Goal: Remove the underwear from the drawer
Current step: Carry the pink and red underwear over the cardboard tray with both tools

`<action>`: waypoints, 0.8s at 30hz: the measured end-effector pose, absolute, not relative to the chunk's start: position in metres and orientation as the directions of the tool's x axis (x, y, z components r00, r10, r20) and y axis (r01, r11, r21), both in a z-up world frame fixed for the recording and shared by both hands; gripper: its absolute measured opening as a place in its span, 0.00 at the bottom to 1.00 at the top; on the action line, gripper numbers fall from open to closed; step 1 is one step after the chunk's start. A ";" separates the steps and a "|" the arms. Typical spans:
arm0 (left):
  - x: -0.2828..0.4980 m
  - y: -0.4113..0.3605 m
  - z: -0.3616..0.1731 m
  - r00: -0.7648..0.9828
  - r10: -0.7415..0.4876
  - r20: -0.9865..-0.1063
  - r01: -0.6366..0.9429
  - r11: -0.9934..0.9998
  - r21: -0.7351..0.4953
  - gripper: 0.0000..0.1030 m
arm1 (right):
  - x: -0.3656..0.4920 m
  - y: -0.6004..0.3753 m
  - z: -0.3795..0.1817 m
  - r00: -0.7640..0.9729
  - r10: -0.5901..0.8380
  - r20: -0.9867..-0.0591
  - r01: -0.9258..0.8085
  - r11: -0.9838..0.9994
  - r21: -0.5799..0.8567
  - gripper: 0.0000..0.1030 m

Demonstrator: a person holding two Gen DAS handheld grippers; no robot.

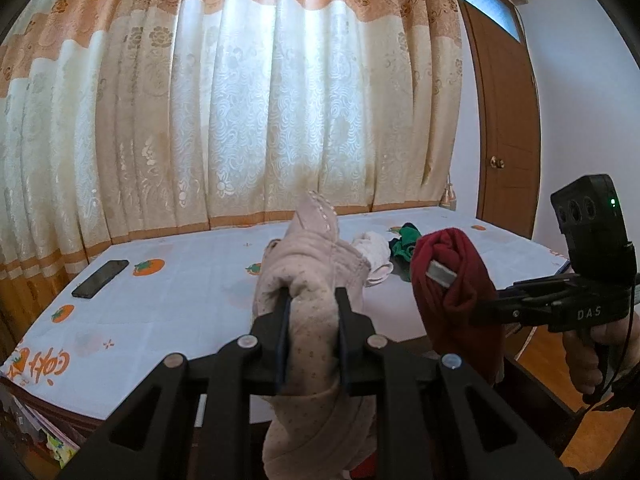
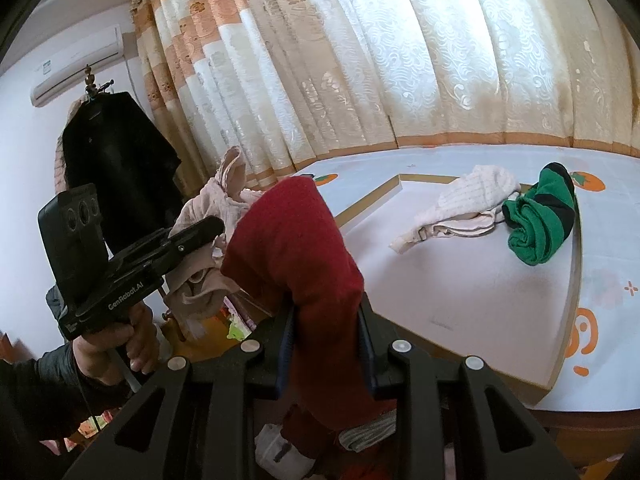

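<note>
My left gripper (image 1: 313, 300) is shut on a beige dotted piece of underwear (image 1: 310, 272) that hangs down between its fingers, held above the near edge of the table. To its right my right gripper (image 1: 440, 274) holds a dark red piece of underwear (image 1: 460, 280). In the right wrist view the right gripper (image 2: 327, 312) is shut on that red underwear (image 2: 296, 248), and the left gripper (image 2: 208, 226) with the beige garment (image 2: 204, 264) is at the left. A white garment (image 2: 464, 204) and a green-and-black one (image 2: 540, 220) lie on the table. The drawer is not visible.
The table (image 1: 160, 300) has a white cloth with orange fruit prints; a black phone (image 1: 100, 279) lies at its left. Patterned curtains (image 1: 260, 120) hang behind it. A wooden door (image 1: 504, 120) stands at the right, a dark coat (image 2: 120, 160) on a rack at the left.
</note>
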State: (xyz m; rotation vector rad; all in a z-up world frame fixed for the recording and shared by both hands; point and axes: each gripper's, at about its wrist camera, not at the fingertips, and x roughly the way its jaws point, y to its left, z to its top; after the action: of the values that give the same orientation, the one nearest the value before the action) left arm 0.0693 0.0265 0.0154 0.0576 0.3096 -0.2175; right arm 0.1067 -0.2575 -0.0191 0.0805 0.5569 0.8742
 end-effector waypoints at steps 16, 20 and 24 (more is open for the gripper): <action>0.101 0.026 0.022 0.922 -0.210 -0.324 0.225 0.974 0.009 0.17 | 0.128 -0.250 -0.005 0.519 0.747 -0.416 -0.690 0.653 0.312 0.29; 0.110 0.027 0.025 0.919 -0.217 -0.330 0.229 0.974 -0.002 0.17 | 0.137 -0.248 -0.002 0.517 0.750 -0.413 -0.678 0.653 0.337 0.30; 0.118 0.026 0.028 0.918 -0.214 -0.335 0.231 0.973 0.011 0.17 | 0.144 -0.245 0.003 0.523 0.744 -0.416 -0.673 0.660 0.333 0.30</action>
State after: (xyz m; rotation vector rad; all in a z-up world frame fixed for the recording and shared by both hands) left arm 0.1183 0.0259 0.0276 0.0509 0.3387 -0.2293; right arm 0.1441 -0.2447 0.0032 0.1366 0.5634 0.8514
